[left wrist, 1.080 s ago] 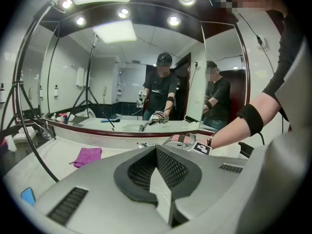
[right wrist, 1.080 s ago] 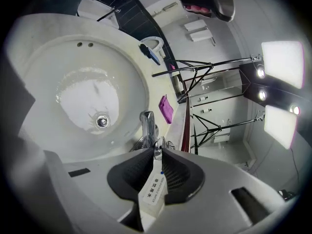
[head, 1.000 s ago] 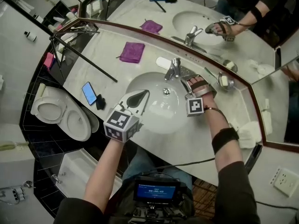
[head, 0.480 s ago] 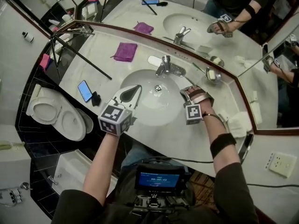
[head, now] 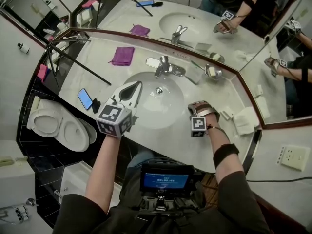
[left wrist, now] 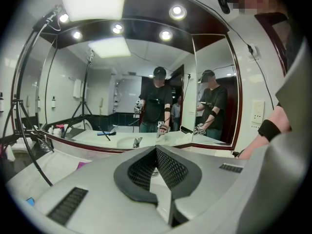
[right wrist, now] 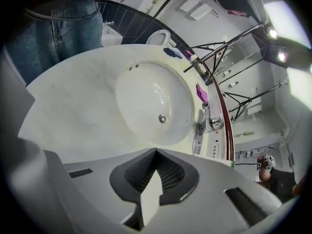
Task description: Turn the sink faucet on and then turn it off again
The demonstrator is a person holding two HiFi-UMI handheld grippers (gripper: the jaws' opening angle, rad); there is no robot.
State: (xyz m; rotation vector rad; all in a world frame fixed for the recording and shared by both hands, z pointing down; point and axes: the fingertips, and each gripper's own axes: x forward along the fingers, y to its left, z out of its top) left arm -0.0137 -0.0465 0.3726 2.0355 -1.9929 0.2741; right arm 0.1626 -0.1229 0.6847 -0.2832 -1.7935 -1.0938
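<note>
The chrome faucet [head: 165, 65] stands at the back of the white sink basin [head: 146, 106], and I see no water stream. It also shows in the right gripper view, where the faucet [right wrist: 201, 126] is past the drain [right wrist: 162, 118]. My left gripper [head: 135, 87] hovers over the basin's left rim, shut and empty, well short of the faucet. In its own view the left gripper [left wrist: 156, 151] faces the mirror. My right gripper [head: 195, 108] is over the counter at the basin's right rim, away from the faucet. The right gripper [right wrist: 156, 152] is shut with nothing in it.
A purple cloth [head: 123, 55] lies at the back left of the counter, and a phone [head: 85, 98] at the left edge. A soap dish [head: 213, 72] sits right of the faucet, folded white towels [head: 246, 120] further right. A tripod leg [head: 83, 62] crosses the counter; a toilet [head: 53, 123] stands left.
My right gripper has drawn back from beside the faucet to the basin's front right rim and tipped downward. The left gripper has stayed shut over the basin's left side.
</note>
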